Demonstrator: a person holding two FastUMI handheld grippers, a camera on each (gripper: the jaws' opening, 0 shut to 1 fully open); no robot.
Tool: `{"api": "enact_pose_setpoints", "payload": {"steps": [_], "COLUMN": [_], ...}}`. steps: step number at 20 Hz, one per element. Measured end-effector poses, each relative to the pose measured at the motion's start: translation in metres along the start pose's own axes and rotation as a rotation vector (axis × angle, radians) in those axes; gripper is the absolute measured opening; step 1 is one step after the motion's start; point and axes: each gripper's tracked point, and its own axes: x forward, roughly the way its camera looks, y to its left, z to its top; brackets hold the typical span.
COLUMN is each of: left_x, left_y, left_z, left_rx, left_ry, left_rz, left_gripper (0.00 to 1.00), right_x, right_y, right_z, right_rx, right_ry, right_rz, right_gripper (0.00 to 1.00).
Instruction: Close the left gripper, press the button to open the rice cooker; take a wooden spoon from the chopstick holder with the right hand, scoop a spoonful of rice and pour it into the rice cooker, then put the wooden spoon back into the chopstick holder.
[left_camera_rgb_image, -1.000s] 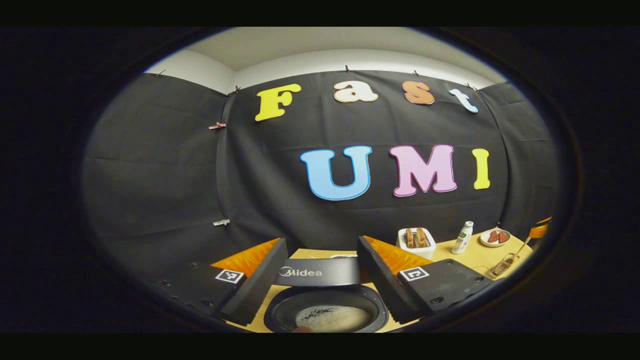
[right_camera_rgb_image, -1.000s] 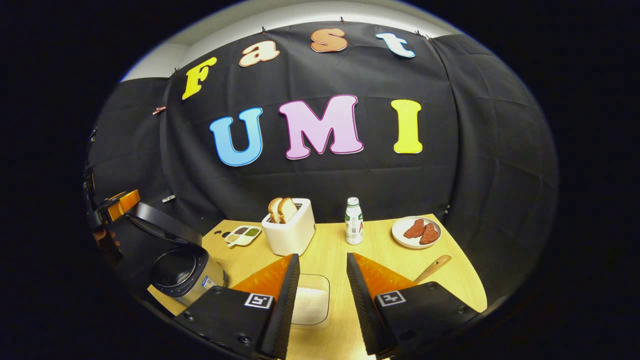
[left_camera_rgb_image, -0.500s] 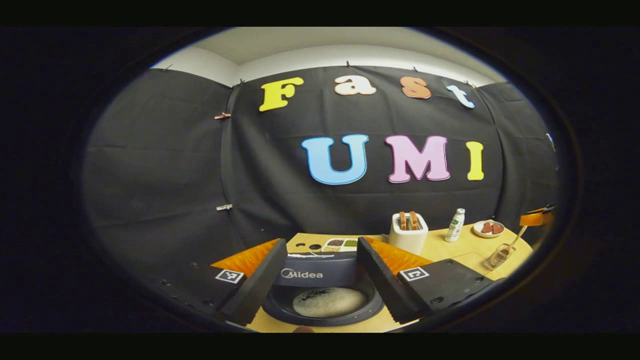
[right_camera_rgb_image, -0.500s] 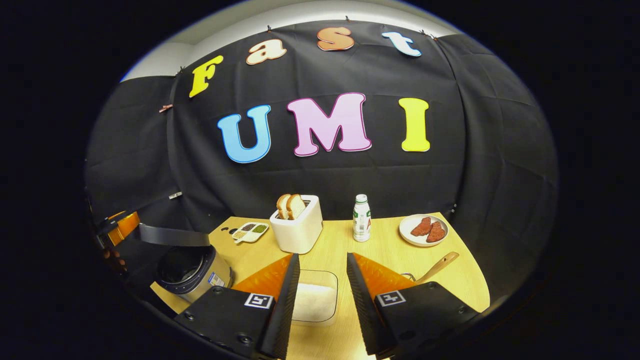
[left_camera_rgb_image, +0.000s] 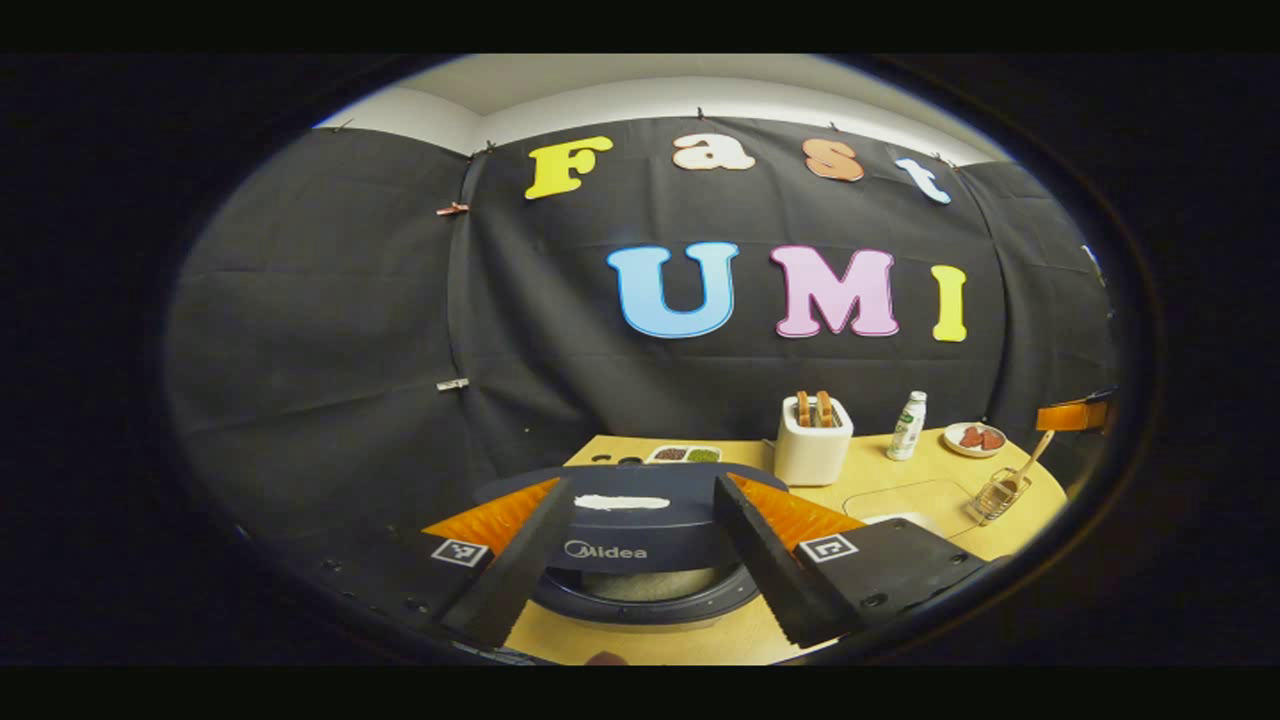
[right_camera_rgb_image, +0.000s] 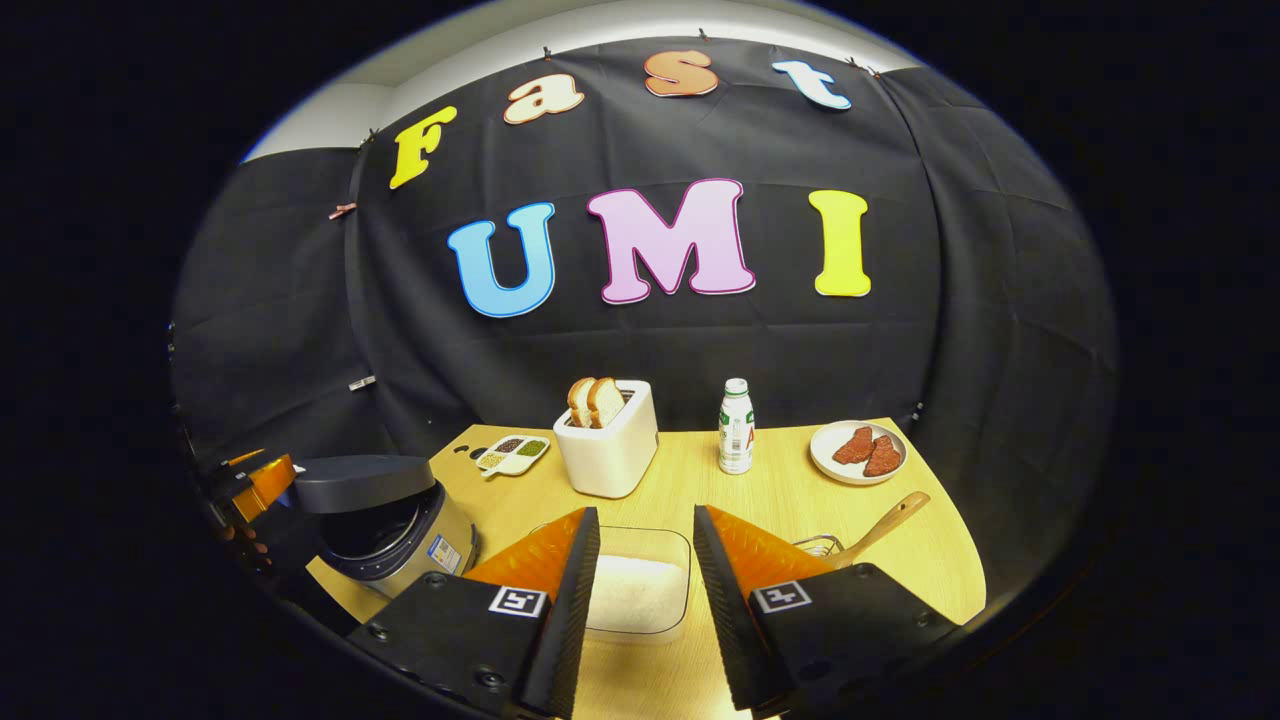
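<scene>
The rice cooker (left_camera_rgb_image: 650, 590) sits just beyond my left gripper (left_camera_rgb_image: 642, 484), which is open. Its dark lid (left_camera_rgb_image: 625, 505) hangs low over the pot, with a narrow gap left, and lies between my fingers in the left gripper view. I cannot tell whether they touch it. In the right gripper view the cooker (right_camera_rgb_image: 395, 530) stands at the left with its lid (right_camera_rgb_image: 365, 468) about level. My right gripper (right_camera_rgb_image: 645, 512) is open and empty above the clear box of rice (right_camera_rgb_image: 635, 595). The wooden spoon (right_camera_rgb_image: 885, 522) leans in the wire chopstick holder (right_camera_rgb_image: 818, 545) to its right.
On the wooden table (right_camera_rgb_image: 770, 500) stand a white toaster (right_camera_rgb_image: 608, 440) with bread, a small bottle (right_camera_rgb_image: 736, 428), a plate of meat (right_camera_rgb_image: 858, 452) and a small divided dish (right_camera_rgb_image: 512, 452). The black cloth wall closes off the back and sides.
The cooker's lid has swung down from upright to nearly level over the pot, hiding the rice inside. Both grippers have stayed open; the left one has drawn back a little.
</scene>
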Motion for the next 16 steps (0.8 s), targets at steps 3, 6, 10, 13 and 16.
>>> {"api": "enact_pose_setpoints", "payload": {"steps": [3,6,10,13,16], "left_x": [-0.004,-0.005,-0.006,-0.006,-0.005], "left_y": [-0.001,-0.002,-0.004,-0.004,-0.005], "left_z": [-0.018,-0.036,-0.054,-0.066,-0.084], "left_rx": [-0.004,-0.007,-0.005,-0.018,-0.033], "left_ry": [0.022,0.045,0.053,0.066,0.098], "left_rz": [0.002,0.005,-0.002,-0.005,-0.001], "left_gripper": [0.97,0.97,0.97,0.97,0.97], "right_x": [-0.003,-0.006,-0.009,-0.012,-0.013], "right_y": [-0.001,0.0,0.002,0.003,0.004], "right_z": [-0.003,-0.008,-0.013,-0.014,-0.017], "right_rx": [-0.005,-0.004,-0.014,-0.013,-0.014], "right_ry": [0.007,0.016,0.026,0.027,0.031], "right_rz": [-0.001,-0.004,-0.004,-0.007,-0.009], "right_gripper": [0.6,0.6,0.6,0.6,0.6]}}
